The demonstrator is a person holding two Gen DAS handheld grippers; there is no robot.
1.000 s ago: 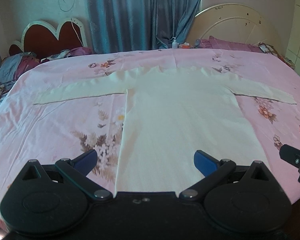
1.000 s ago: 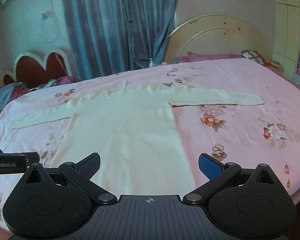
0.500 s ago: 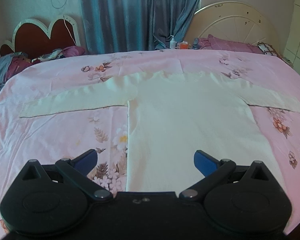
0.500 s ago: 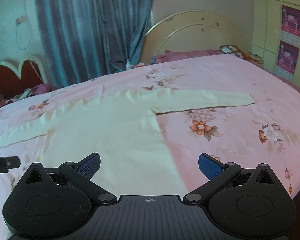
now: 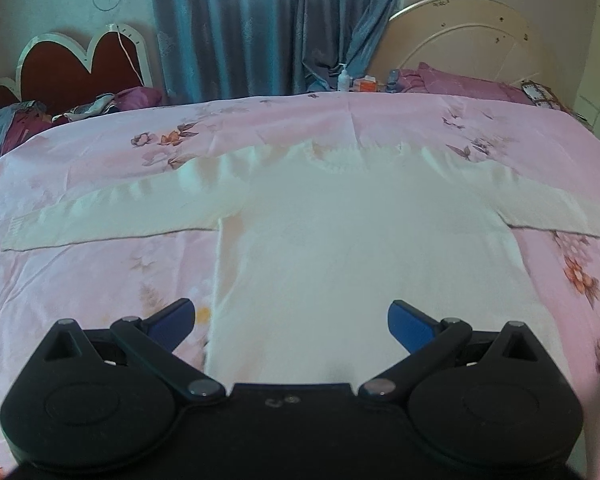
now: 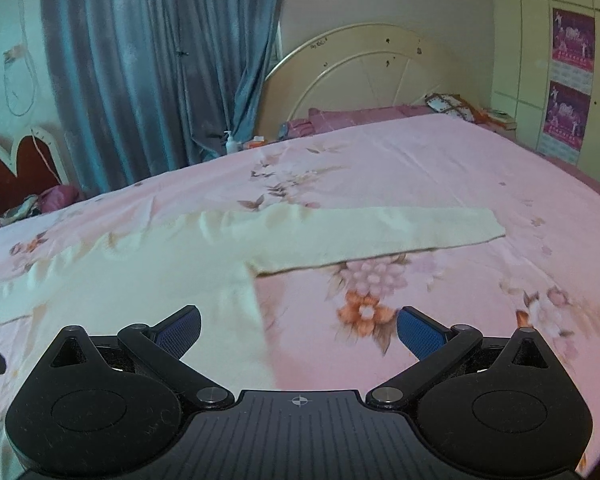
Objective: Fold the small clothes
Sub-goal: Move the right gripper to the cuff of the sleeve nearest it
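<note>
Cream-white knit is what fills both my views: a long-sleeved sweater (image 5: 352, 248) laid flat and face-up on the bed (image 5: 80, 272), its body running toward me and its neckline at the far end. The fabric looks smooth across the chest, with faint ripples near the shoulders. Its left sleeve (image 5: 112, 216) stretches straight out to the left, the cuff lying flat on the pink floral sheet; the right sleeve (image 6: 380, 232) reaches out to the right in the same way, ending in a squared cuff. The sleeves and body make a clear T shape. The near hem is hidden behind my left gripper (image 5: 290, 318).

That left gripper hangs over the lower left part of the sweater's body, its blue-padded fingers (image 5: 410, 322) spread wide with nothing between them; the left finger sits over the sheet just beside the garment's side edge, the right one over the knit. My right gripper (image 6: 298, 328) is likewise spread apart and empty, straddling the sweater's right side edge below the armpit, with its left finger over the knit and its right finger over a printed orange flower (image 6: 364, 312). I cannot tell whether either gripper touches the cloth.

At the far side, blue curtains (image 5: 260, 24) hang between a red heart-shaped headboard (image 5: 72, 68) on the left and a cream arched headboard (image 6: 372, 68) on the right.
</note>
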